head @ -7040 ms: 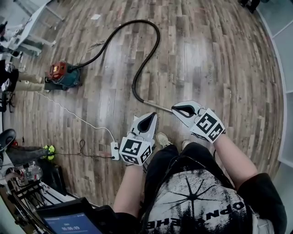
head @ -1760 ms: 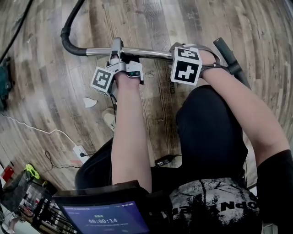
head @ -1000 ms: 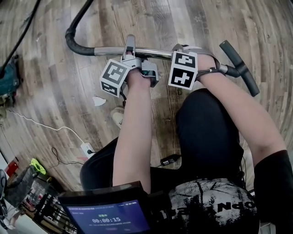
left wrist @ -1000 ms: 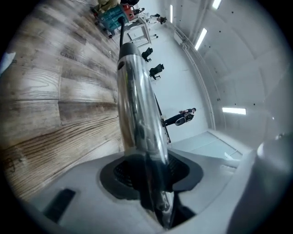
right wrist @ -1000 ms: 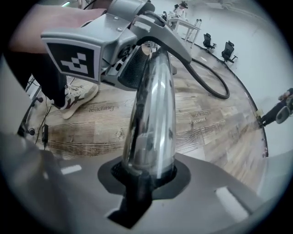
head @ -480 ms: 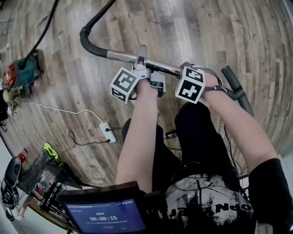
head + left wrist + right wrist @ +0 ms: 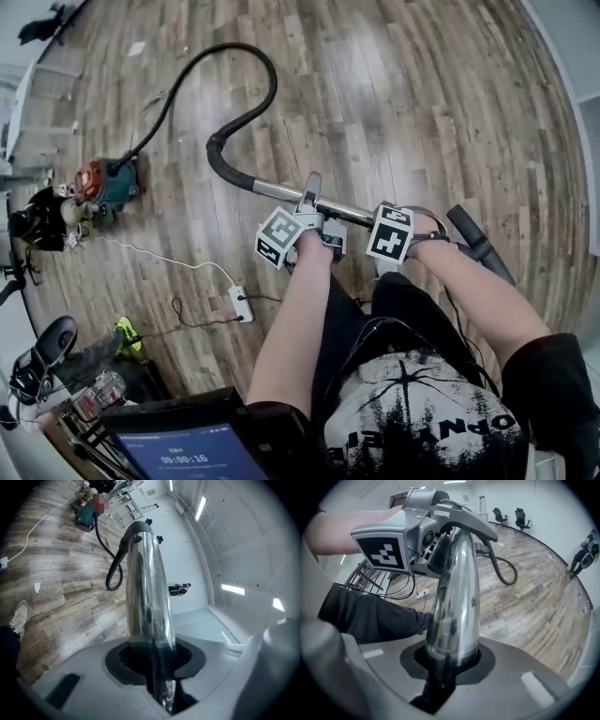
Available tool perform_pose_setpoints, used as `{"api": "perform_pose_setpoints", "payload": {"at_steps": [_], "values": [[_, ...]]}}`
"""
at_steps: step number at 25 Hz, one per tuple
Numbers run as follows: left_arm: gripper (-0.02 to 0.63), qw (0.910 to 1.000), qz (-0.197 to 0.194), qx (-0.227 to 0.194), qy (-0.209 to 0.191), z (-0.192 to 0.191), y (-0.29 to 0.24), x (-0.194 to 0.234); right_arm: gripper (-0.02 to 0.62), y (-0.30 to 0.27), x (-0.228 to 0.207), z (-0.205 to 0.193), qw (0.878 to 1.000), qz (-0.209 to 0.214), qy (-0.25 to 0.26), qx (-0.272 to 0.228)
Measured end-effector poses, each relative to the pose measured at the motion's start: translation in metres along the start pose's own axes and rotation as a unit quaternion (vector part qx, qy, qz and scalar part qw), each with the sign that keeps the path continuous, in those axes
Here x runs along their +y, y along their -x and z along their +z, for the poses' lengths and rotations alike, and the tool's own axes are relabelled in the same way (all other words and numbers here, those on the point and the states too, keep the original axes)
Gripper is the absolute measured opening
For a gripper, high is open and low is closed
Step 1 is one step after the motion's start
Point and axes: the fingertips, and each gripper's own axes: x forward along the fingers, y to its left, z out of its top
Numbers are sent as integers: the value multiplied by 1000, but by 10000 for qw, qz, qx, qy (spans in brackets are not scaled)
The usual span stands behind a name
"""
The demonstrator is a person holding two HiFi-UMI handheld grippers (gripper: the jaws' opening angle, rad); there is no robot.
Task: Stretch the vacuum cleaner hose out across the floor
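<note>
Now the small teal-and-red vacuum cleaner (image 7: 105,183) sits far left, and its long black rubber hose (image 7: 267,84) lies in a loop on the floor. The left gripper (image 7: 314,202) has just squeezed shut on the shiny metal tube (image 7: 277,191). The right gripper (image 7: 417,223) holds it too. Both have lifted it high, ready to pull the hose straight.

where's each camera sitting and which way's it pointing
Head view: on the person's head, steeply down at hose, vacuum cleaner; shows forearms, legs, left tongs, right tongs.
Left gripper view: on the left tongs, along jaws that have just been closing and clamp the metal wand, toward the vacuum cleaner; a shoe shows.
Right gripper view: on the right tongs, jaws clamping the wand, facing the left tongs; forearm, leg show.
All three share wand and hose.
</note>
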Motion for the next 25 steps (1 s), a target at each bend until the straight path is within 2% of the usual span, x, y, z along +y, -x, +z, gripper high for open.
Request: {"api": "perform_pose_setpoints", "payload": {"at_steps": [3, 6, 13, 16, 20, 25], "values": [[109, 9999, 111, -6, -51, -14, 14, -38, 81, 41, 9, -10, 10000, -3, 72, -33], [106, 9998, 145, 29, -114, -22, 24, -58, 81, 60, 21, -14, 9999, 8, -46, -102], [103, 9996, 145, 137, -202, -21, 34, -57, 80, 57, 34, -8, 9995, -106, -209, -200], [103, 9997, 111, 164, -154, -21, 35, -58, 80, 59, 39, -14, 9996, -45, -296, -11], [106, 9998, 88, 133, -134, -26, 51, -60, 80, 66, 47, -12, 9998, -167, -80, -77], [109, 9998, 128, 11, -164, -31, 51, -68, 81, 74, 43, -18, 9998, -102, 102, -132]]}}
